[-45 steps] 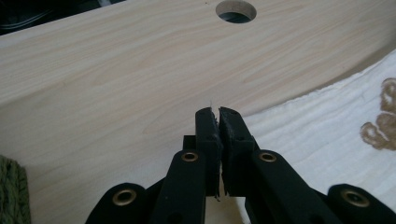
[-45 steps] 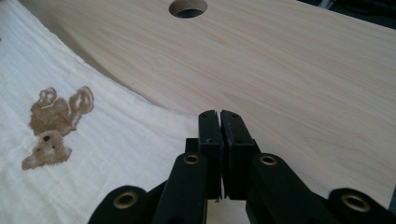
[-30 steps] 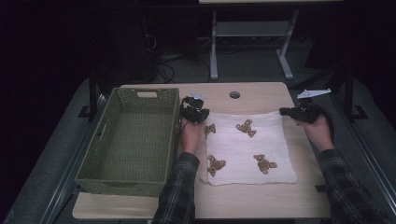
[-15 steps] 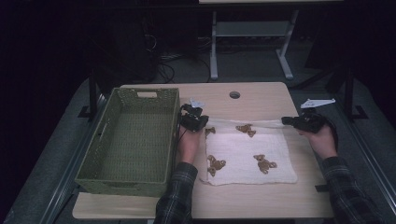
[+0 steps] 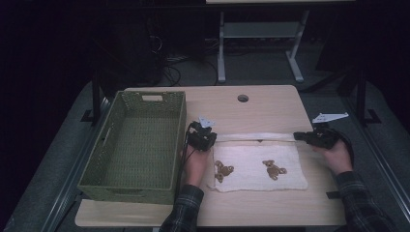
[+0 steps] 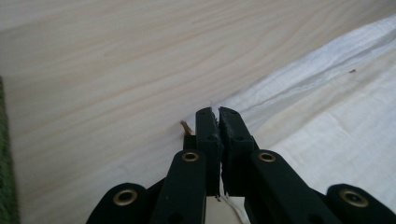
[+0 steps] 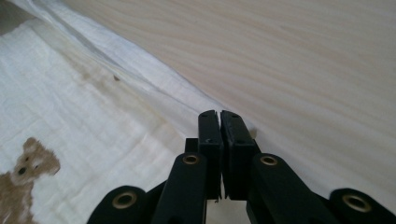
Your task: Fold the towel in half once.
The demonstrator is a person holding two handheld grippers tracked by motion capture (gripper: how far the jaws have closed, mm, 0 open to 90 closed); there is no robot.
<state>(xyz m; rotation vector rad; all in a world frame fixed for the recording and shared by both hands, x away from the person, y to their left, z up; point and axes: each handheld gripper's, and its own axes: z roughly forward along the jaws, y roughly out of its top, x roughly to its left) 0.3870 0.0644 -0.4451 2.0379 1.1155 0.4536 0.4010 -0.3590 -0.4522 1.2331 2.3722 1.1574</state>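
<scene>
I grip the cloth (image 5: 258, 166) by its two far corners, left gripper (image 5: 202, 139) at the corner nearer the basket (image 5: 140, 145), right gripper (image 5: 314, 137) at the corner away from it, both sets of jaws pinched tight on the fabric. The cloth lies on the table (image 5: 261, 104) beside the basket, its long axis running straight between my hands, the folded far edge (image 5: 254, 137) taut between them. Both hands are equally near, so the fold toward me has to move evenly.
</scene>
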